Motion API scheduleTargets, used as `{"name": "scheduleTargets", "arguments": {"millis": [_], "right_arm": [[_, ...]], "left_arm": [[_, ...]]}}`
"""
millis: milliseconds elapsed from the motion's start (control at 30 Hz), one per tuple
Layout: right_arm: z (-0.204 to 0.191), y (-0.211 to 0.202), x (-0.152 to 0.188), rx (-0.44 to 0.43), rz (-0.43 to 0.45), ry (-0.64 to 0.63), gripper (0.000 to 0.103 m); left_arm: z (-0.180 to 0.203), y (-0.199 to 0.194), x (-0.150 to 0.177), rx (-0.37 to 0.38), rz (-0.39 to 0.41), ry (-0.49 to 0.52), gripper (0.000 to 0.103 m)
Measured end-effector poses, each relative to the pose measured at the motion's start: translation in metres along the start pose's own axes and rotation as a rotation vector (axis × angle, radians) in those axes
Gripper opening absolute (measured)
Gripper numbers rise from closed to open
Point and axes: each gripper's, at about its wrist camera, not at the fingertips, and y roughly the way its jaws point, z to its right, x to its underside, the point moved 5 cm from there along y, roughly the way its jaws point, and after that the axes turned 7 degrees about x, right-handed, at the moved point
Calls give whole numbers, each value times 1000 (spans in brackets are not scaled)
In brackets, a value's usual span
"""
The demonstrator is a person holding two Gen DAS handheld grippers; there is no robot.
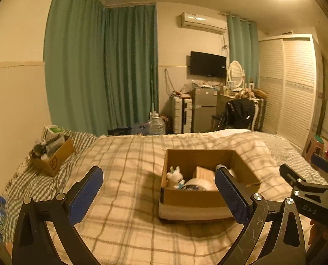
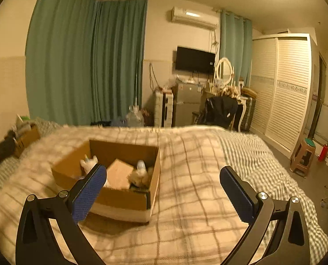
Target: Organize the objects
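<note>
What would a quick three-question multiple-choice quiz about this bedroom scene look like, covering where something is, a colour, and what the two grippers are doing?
1. Where does the open cardboard box with the toys sit?
A. On the plaid blanket on the bed
B. On the floor by the wardrobe
C. On top of the fridge

2. What colour are the curtains?
A. Red
B. Green
C. White

3. What state are the two grippers in?
A. Both open and holding nothing
B. Both shut on a toy
C. One shut on the box

Answers:
1. A: the cardboard box rests on the plaid blanket, with a white toy figure inside.
2. B: the curtains hang green along the wall.
3. A: the left gripper and right gripper each show blue pads spread wide with nothing between them.
</note>
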Motion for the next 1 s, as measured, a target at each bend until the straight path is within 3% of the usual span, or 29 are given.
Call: {"name": "scheduleTargets", "arguments": {"millis": [200,1000], "right_arm": [[-9,12,13,-26,-34,-3,103],[-7,7,11,-20,-26,7,103]], "left_arm": [[-1,8,13,35,-17,-21,103],[1,12,19,34,-45,-21,103]]}}
